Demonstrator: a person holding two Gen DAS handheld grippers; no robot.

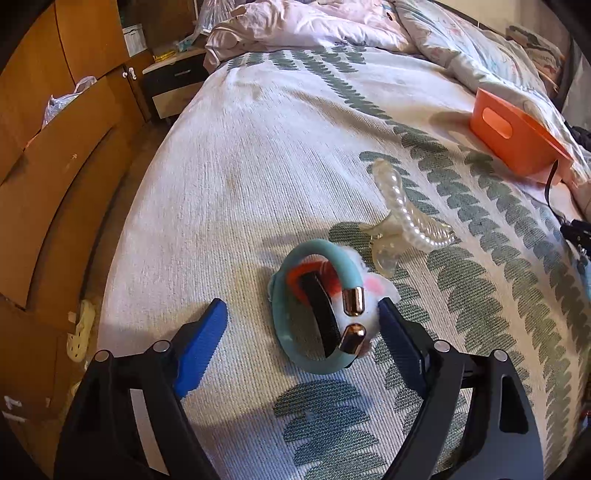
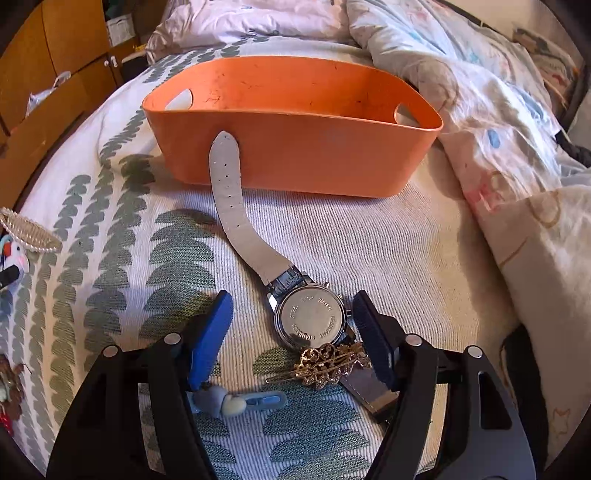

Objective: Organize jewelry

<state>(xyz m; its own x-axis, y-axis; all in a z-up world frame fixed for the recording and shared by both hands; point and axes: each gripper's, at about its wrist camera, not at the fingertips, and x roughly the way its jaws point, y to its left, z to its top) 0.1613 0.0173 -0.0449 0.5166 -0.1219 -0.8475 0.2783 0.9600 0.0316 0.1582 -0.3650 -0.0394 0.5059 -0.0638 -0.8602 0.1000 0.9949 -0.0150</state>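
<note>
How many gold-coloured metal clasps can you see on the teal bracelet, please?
2: one clasp on the teal bracelet upper end, one clasp just below, both beside the left gripper right finger. Others may be hidden underneath.

Light: warm, bright daylight.
Shadows: soft, beneath each gripper's fingers.
Glare: watch back [image 2: 312, 322].
Edges: fisheye bending, dark corners.
Focus: sharp.

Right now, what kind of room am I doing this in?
Most likely a bedroom: the jewelry lies on a bed's leaf-patterned bedspread, a rumpled duvet is piled at the far end, and a nightstand stands beside wooden wardrobes.
</note>
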